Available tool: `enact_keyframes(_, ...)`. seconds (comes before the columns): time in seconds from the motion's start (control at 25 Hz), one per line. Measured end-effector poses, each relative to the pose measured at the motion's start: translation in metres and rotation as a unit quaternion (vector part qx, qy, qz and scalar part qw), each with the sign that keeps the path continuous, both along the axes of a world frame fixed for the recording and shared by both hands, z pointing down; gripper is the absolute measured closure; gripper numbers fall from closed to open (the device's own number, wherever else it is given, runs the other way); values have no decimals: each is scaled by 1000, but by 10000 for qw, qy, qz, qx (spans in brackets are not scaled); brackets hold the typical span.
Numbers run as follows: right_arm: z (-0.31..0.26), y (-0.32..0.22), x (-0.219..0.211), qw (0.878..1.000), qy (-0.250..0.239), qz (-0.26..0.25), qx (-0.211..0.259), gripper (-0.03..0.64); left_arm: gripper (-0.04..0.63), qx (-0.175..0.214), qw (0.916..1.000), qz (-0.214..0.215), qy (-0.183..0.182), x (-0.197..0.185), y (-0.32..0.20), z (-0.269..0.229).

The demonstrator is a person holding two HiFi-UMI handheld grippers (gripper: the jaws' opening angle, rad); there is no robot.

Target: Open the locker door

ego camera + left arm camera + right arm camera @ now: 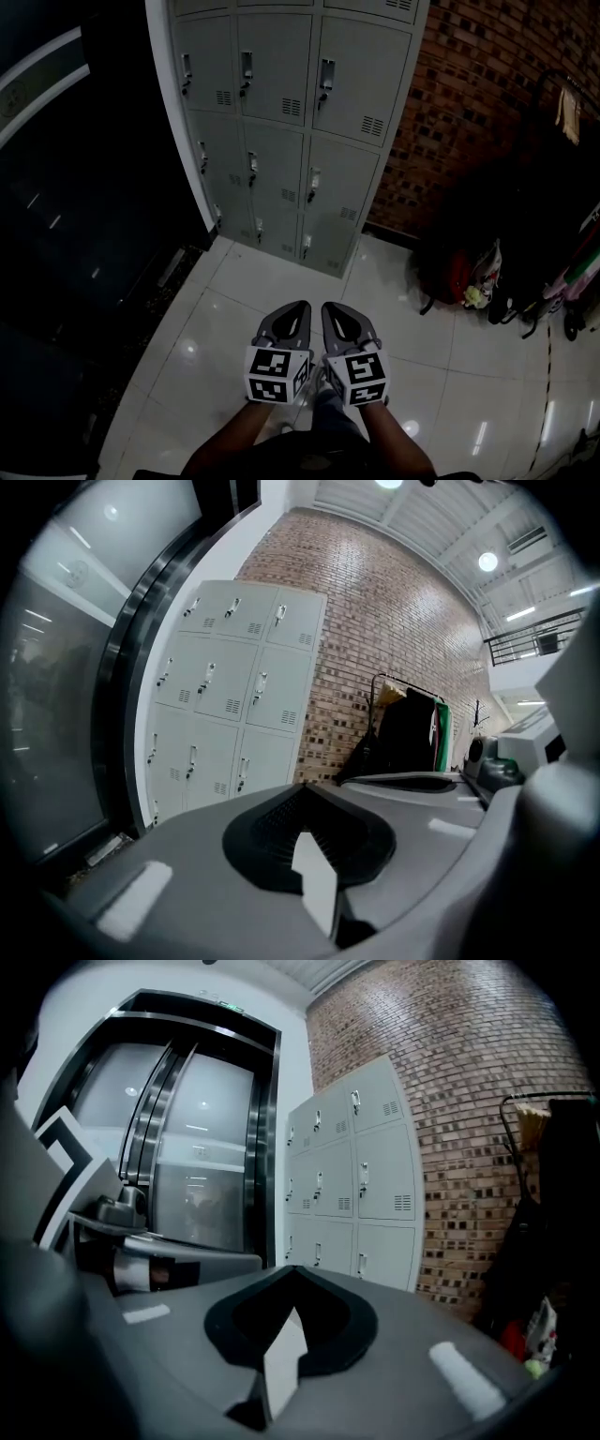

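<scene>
Only the head view showed both tools together: the left gripper [300, 308] and the right gripper [329, 308] were held side by side, almost touching, above the white tiled floor [234, 309], with the person's forearms behind them. The same view alone showed some bags [469, 277] on the floor at the foot of the brick wall [469, 112]. The left gripper view added a clothes rack [412, 728] with dark and green garments against that wall, and round ceiling lamps [487, 562] above. The right gripper view alone showed well a tall glass door [197, 1166] in a dark frame, just left of the lockers.

In each gripper view the jaws were pressed together to one point, and nothing was between them.

The grey lockers [281, 141] stood at the far edge of the floor, in the corner between the dark glass side and the brick wall. They were three columns wide, every door that could be seen was shut, and each had a small handle and a vent. They were straight ahead of both jaw tips and well apart from them; neither gripper touched a door.

The floor was glossy and reflected the lamps. The room was rather dim.
</scene>
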State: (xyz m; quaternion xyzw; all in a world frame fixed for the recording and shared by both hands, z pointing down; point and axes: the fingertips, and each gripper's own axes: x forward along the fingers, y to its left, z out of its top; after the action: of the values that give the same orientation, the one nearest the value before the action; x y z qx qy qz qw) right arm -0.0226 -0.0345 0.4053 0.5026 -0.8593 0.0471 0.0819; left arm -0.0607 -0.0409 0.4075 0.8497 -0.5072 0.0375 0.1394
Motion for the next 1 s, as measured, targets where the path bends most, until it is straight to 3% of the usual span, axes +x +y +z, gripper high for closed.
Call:
enact_keyframes(0.52,-12,-149,31,9987,-163,-472,64,614,591,27,9987,-511,-16,36,-146,-6)
enact_keyframes(1.0,-14,-236,60,9966,-411,-715,72,614,591,-28,9970,-771,-75,65,-227,-9)
